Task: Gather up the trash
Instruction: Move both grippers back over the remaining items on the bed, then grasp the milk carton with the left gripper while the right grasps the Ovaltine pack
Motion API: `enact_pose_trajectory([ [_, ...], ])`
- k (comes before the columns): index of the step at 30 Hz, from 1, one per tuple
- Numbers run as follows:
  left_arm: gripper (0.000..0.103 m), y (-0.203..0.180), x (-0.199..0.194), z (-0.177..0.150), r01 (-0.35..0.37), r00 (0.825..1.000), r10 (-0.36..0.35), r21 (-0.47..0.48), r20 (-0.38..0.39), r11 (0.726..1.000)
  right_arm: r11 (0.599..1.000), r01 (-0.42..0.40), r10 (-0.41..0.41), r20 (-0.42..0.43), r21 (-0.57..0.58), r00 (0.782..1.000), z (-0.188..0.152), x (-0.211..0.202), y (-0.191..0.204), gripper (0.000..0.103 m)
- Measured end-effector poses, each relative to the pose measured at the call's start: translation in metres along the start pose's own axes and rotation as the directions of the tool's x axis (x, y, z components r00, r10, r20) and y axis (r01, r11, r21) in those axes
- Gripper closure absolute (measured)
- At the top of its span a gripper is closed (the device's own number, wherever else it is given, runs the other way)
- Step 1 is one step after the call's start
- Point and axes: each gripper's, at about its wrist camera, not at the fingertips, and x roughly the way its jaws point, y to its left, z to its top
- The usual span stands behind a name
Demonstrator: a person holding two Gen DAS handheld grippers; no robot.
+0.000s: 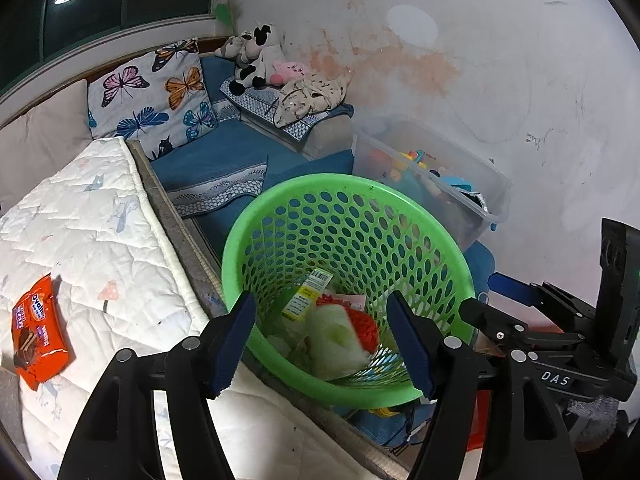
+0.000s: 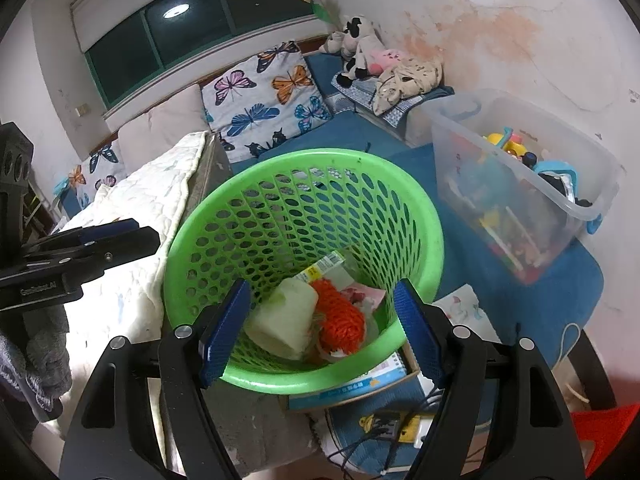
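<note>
Both tongs hang over the green basket, and neither holds anything. The left tongs stand about half spread with only air between the blue pads, and the right tongs stand much the same, empty, above the basket's near rim.

The worry I have is the orange snack wrapper. It lies flat on the white quilted mattress, well apart from the basket and off to the left of the left tongs. A flat, slippery film on soft padding is hard to pinch: the pads may slide over it, or catch a fold of quilt along with it and drag the cover. If it is lifted by one corner it may flutter loose on the way across and fall into the gap between the mattress and the basket.

The basket itself looks tipped, leaning against the mattress edge, so a knock from either tongs could roll it and spill what is inside.

Inside it lie a pale crumpled piece, an orange-red net, a barcoded wrapper and some pinkish scraps beneath. Beside it, against the wall, a clear plastic bin holds bright toys, which I take to be no trash at all.
</note>
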Motion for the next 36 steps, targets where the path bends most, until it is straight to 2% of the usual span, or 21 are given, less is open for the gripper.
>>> enact_pose_trajectory([
  [8,0.037,0.022,-0.030,-0.013,-0.050,0.998,0.051,-0.026,0.044,0.998,0.999,-0.040,0.040,0.001,-0.019,0.999,0.003,0.002,0.019,0.029],
  [18,0.037,0.084,-0.075,-0.040,-0.180,0.979,0.190,-0.115,0.076,0.977,0.992,-0.098,0.097,-0.013,-0.083,0.995,0.011,0.012,0.063,0.029],
  [24,0.037,0.141,-0.100,-0.058,-0.300,0.948,0.315,-0.190,0.055,0.935,0.982,-0.140,0.137,-0.028,-0.126,0.990,0.016,0.020,0.094,0.029],
  [30,0.032,0.197,-0.123,-0.079,-0.445,0.889,0.458,-0.216,0.013,0.869,0.964,-0.192,0.186,-0.052,-0.183,0.981,0.022,0.032,0.135,0.029],
  [35,0.029,0.238,-0.130,-0.093,-0.498,0.864,0.502,-0.229,-0.044,0.836,0.948,-0.235,0.224,-0.073,-0.217,0.972,0.027,0.044,0.169,0.029],
  [36,0.029,0.243,-0.129,-0.095,-0.500,0.864,0.501,-0.226,-0.054,0.836,0.943,-0.246,0.234,-0.082,-0.225,0.969,0.029,0.047,0.177,0.029],
])
